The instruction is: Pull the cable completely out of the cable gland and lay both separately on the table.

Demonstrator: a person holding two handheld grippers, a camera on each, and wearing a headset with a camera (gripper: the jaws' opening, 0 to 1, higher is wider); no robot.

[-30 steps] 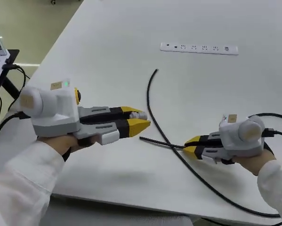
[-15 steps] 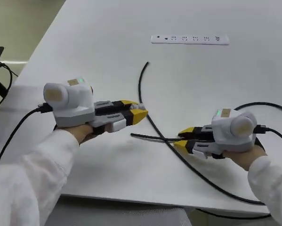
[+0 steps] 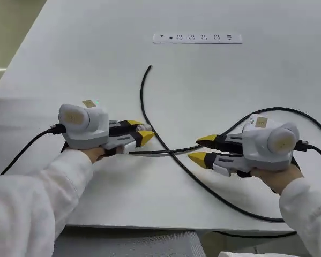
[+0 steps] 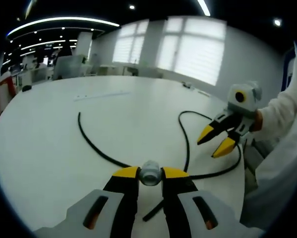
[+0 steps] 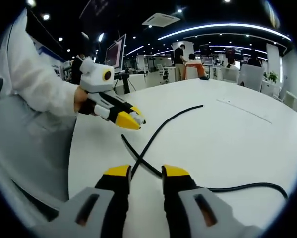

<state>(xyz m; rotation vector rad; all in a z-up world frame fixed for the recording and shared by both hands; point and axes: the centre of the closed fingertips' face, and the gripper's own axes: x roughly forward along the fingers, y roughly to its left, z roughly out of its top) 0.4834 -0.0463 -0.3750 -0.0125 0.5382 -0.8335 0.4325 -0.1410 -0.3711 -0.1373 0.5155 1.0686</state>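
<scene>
Black cable (image 3: pixel 141 99), surely limp and light, lies loose on the near side of the power strip (image 3: pixel 197 38); any place along it gives hold. The left gripper (image 4: pixel 150 174), also before the strip, pinches the small, hard cable gland (image 4: pixel 149 171), probably slippery. The right gripper (image 3: pixel 202 150) stands wide and empty.

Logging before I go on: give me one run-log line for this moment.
left tongs: shut on cable gland | right tongs: open, cable between jaws | cable: on table | cable gland: not yet laid down
</scene>
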